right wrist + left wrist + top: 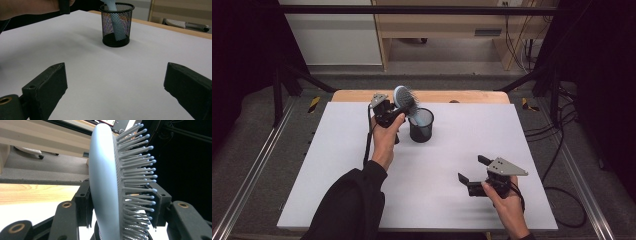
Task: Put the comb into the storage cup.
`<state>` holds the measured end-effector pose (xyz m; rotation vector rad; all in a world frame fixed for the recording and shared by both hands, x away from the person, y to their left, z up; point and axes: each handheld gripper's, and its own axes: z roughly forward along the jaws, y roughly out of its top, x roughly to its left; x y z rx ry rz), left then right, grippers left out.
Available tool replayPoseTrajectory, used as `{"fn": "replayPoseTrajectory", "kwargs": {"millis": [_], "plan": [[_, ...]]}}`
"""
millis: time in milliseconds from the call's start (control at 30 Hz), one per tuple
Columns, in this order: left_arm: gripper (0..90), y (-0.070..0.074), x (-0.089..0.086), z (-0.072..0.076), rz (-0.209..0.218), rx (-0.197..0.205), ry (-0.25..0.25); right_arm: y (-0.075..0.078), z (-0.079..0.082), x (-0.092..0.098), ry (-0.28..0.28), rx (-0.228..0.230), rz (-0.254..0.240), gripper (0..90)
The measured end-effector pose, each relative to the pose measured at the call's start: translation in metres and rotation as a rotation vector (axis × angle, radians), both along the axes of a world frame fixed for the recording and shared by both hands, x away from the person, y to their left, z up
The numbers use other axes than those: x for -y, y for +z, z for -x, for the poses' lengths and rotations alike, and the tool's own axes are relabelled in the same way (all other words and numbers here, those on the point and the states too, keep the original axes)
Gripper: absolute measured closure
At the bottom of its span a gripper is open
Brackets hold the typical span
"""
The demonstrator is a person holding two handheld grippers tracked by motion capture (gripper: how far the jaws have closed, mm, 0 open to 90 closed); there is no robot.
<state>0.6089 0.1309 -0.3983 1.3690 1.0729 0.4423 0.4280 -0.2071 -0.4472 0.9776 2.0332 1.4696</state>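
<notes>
A light blue hairbrush [405, 98] stands head-up with its handle down inside a black mesh cup [421, 125] at the table's back middle. My left gripper [395, 111] is shut on the brush head; in the left gripper view the pale back and bristles [117, 182] sit squeezed between the two jaws. The mesh cup [116, 25] with the blue handle [115, 22] inside stands ahead in the right gripper view. My right gripper [472, 174] rests open near the front right, nothing between its jaws [115, 92].
A white sheet [337, 165] covers the table, with a strip of bare wood [462, 96] along the far edge. Metal rails run along both sides of the table. A wooden cabinet [447, 30] stands behind on the floor.
</notes>
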Motion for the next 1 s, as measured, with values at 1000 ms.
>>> {"fn": "replayPoseTrajectory", "kwargs": {"millis": [1000], "plan": [[42.5,-0.006,-0.01,-0.001,-0.009,-0.009,0.008,0.0,0.0,0.0,0.001,0.0,0.005,4.8]]}}
